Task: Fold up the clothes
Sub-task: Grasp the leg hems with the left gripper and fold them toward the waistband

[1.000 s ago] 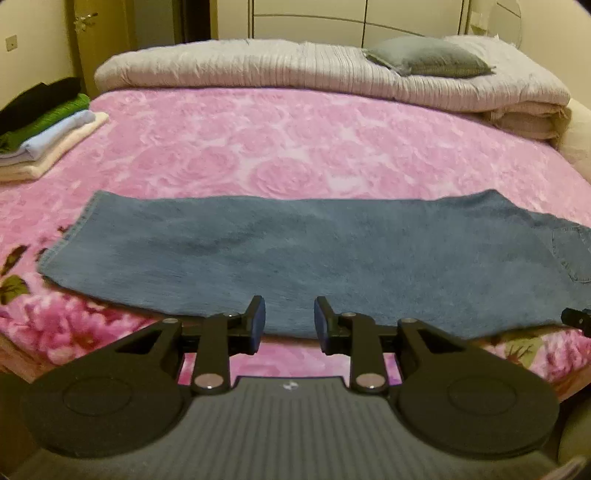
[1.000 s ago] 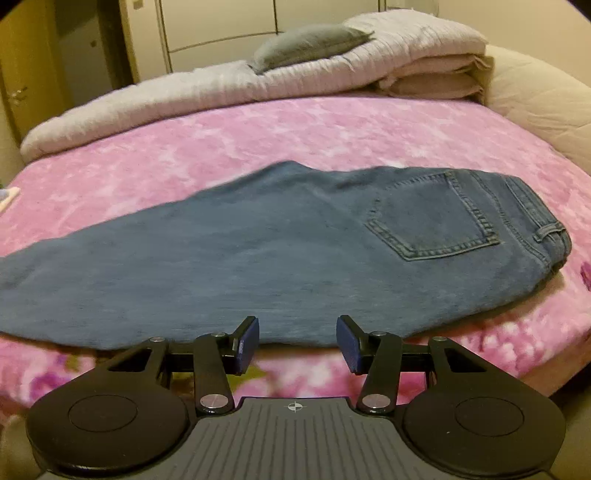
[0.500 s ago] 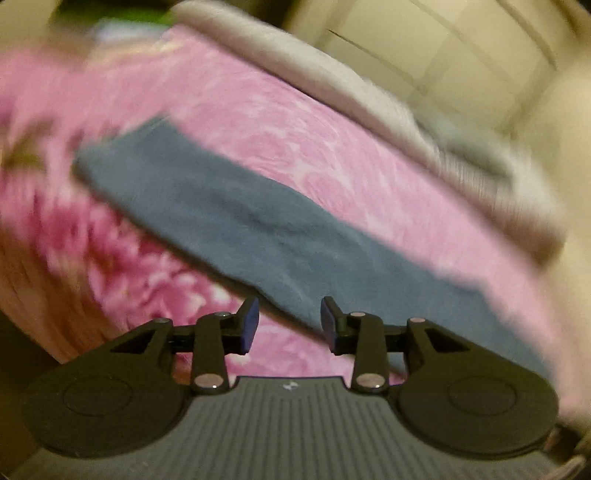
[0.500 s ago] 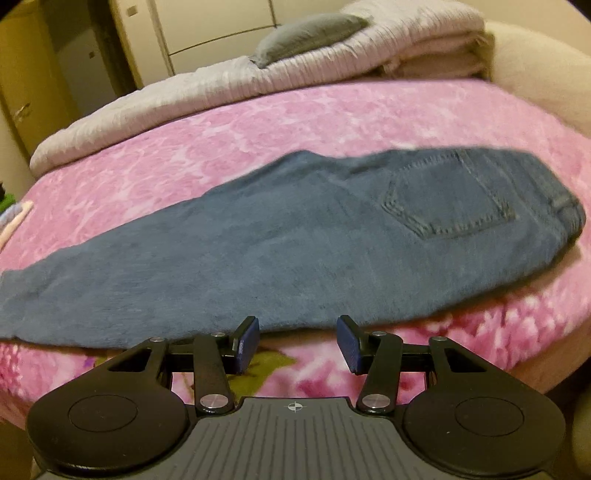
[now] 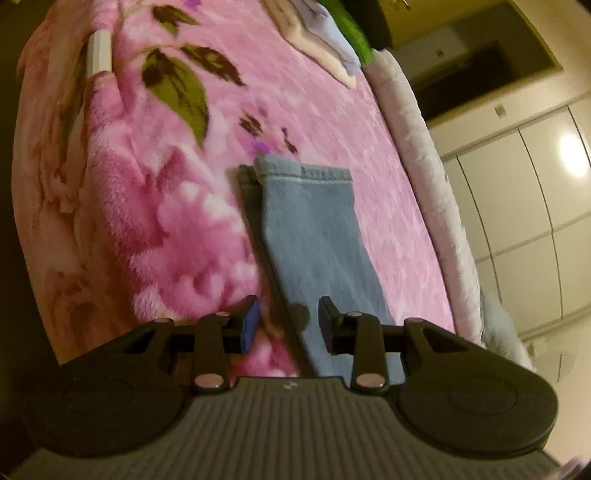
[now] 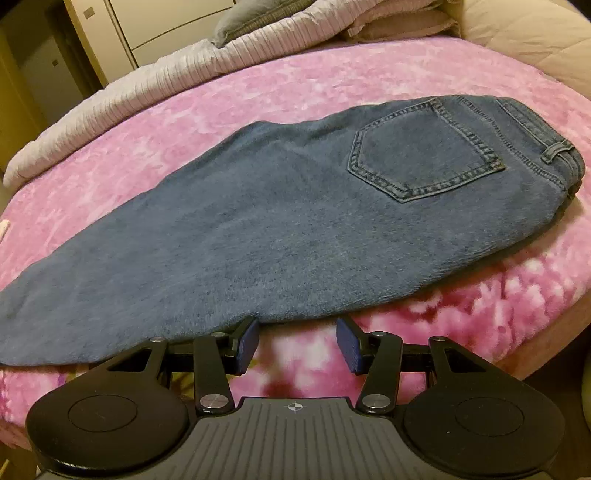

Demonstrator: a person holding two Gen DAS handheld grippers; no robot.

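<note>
One folded stack (image 5: 325,33) beyond jeans (image 5: 314,229) hem.

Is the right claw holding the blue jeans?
No, the right claw is open with only pink blanket showing in its gap, just short of the near edge of the jeans.

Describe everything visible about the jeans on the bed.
The jeans are blue denim, folded lengthwise so one leg lies on the other, flat on the pink flowered blanket. A stitched back pocket faces up, with a belt loop at the waistband. The hemmed leg ends lie nearly aligned, the lower one peeking out. Both hand-held grippers stand open at the near edge, gripping nothing.
</note>
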